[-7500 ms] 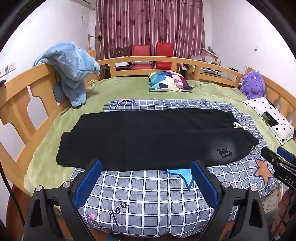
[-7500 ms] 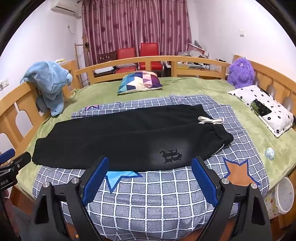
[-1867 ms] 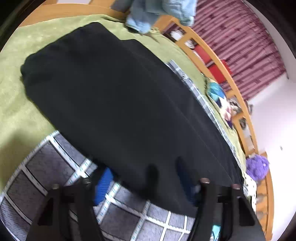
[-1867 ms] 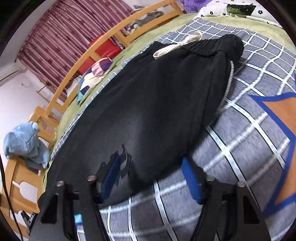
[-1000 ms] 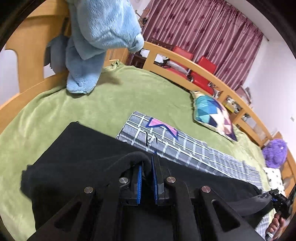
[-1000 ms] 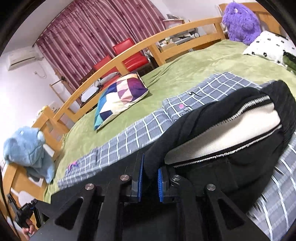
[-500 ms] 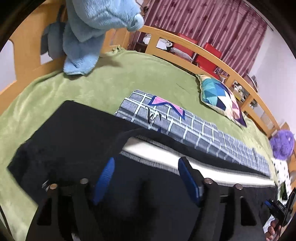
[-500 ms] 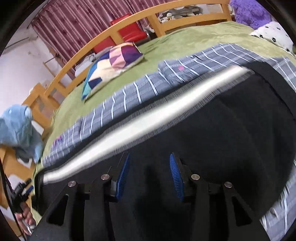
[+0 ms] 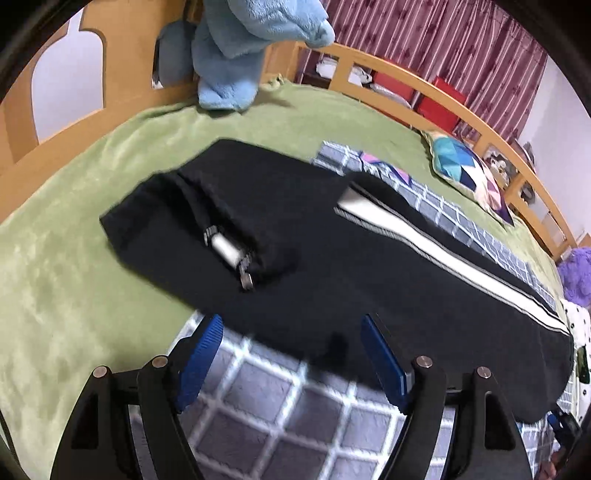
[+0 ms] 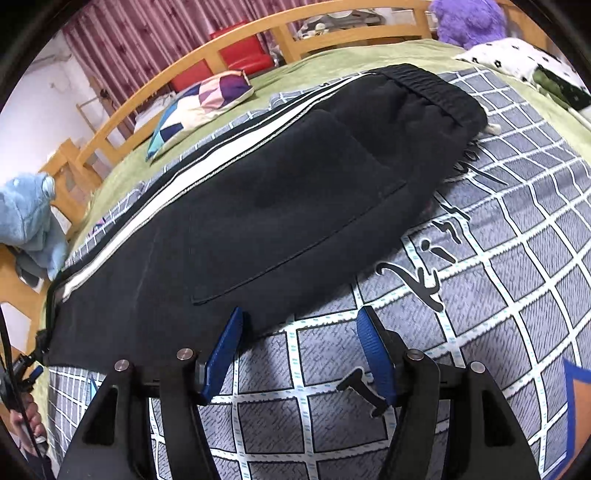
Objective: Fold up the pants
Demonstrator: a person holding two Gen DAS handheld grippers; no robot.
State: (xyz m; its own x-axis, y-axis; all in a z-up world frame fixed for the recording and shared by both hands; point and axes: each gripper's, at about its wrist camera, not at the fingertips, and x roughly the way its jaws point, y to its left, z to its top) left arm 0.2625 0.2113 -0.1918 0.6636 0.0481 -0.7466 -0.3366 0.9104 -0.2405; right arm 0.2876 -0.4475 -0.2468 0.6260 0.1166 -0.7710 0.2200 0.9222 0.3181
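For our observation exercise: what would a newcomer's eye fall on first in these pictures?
First, the black pants lying lengthwise across the checked quilt, a white side stripe along their far edge. Next, the blue plush toy draped over the wooden bed rail at the far left.

Setting: home bedroom. Evidence: wooden-railed bed [image 9: 436, 88] with green blanket [image 9: 74, 229], checked quilt [image 10: 517, 258], patterned cushion [image 10: 207, 99], purple plush toy [image 10: 469, 18], maroon curtains [image 9: 461, 40], red chairs [image 10: 240, 51].

Checked quilt [image 10: 498, 295] — patchwork pillow [image 10: 207, 103]
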